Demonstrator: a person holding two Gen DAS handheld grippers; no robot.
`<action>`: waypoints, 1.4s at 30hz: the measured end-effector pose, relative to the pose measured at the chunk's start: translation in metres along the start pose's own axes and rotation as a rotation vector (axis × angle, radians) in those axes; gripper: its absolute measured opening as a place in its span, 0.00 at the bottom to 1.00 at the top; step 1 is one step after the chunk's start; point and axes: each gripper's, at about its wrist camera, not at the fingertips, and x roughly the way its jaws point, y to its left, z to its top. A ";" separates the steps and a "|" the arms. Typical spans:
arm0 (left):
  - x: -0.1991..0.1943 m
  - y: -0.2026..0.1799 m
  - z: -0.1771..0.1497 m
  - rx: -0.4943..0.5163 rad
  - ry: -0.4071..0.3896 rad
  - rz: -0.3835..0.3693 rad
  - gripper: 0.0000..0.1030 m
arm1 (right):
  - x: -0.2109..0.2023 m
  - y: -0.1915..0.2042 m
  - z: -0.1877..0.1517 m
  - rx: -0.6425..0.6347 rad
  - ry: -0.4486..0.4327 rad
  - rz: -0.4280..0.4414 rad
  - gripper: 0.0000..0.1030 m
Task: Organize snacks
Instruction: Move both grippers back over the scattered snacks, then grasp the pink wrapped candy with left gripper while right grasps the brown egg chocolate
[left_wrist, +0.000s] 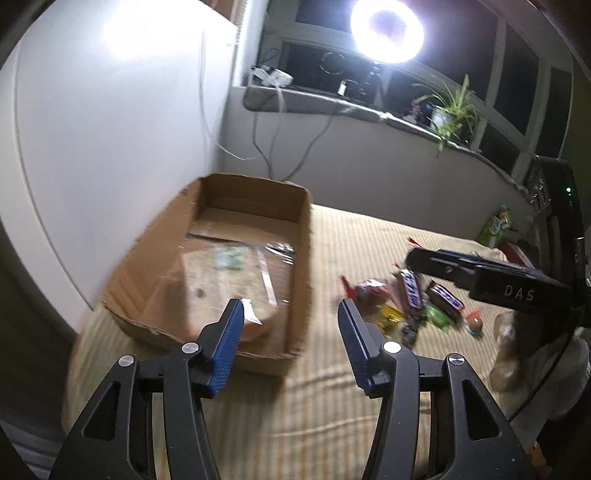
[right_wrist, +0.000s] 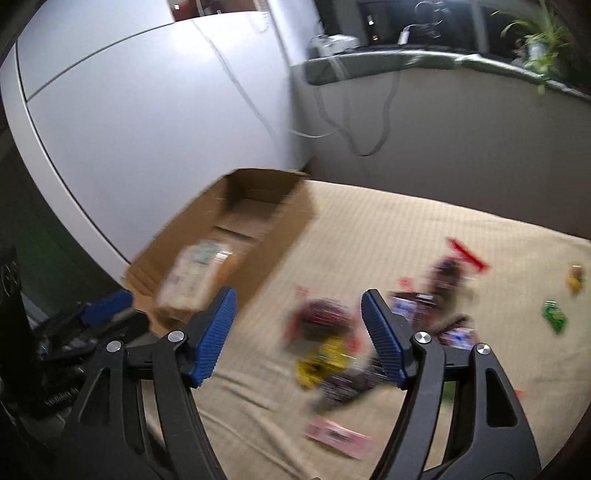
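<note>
An open cardboard box (left_wrist: 301, 258) stands on a beige striped cloth (left_wrist: 369, 240), with a clear pale snack bag (left_wrist: 221, 273) lying inside. My left gripper (left_wrist: 291, 310) is open and empty, above the box's near right corner. A pile of snacks lies right of the box: Snickers bars (left_wrist: 412, 288), a red wrapper (left_wrist: 369, 291), a yellow pack (left_wrist: 391, 315). My right gripper (right_wrist: 297, 299) is open and empty above the blurred pile (right_wrist: 325, 332); it also shows in the left wrist view (left_wrist: 410, 258). The box (right_wrist: 280, 225) lies to its left.
A white cabinet (left_wrist: 110, 147) stands behind the box. A sill with a ring lamp (left_wrist: 386, 31), cables and a potted plant (left_wrist: 448, 110) runs along the back. A green pack (right_wrist: 554, 315) and a small yellow item (right_wrist: 574, 278) lie apart at the right; a pink pack (right_wrist: 336, 437) lies near.
</note>
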 end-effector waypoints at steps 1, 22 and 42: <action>0.002 -0.003 -0.001 0.002 0.004 -0.006 0.51 | -0.004 -0.007 -0.004 -0.007 -0.007 -0.032 0.71; 0.061 -0.107 -0.056 0.097 0.219 -0.197 0.54 | -0.035 -0.117 -0.089 -0.024 0.118 -0.306 0.81; 0.084 -0.137 -0.070 0.277 0.154 -0.057 0.42 | -0.005 -0.114 -0.091 -0.050 0.180 -0.307 0.64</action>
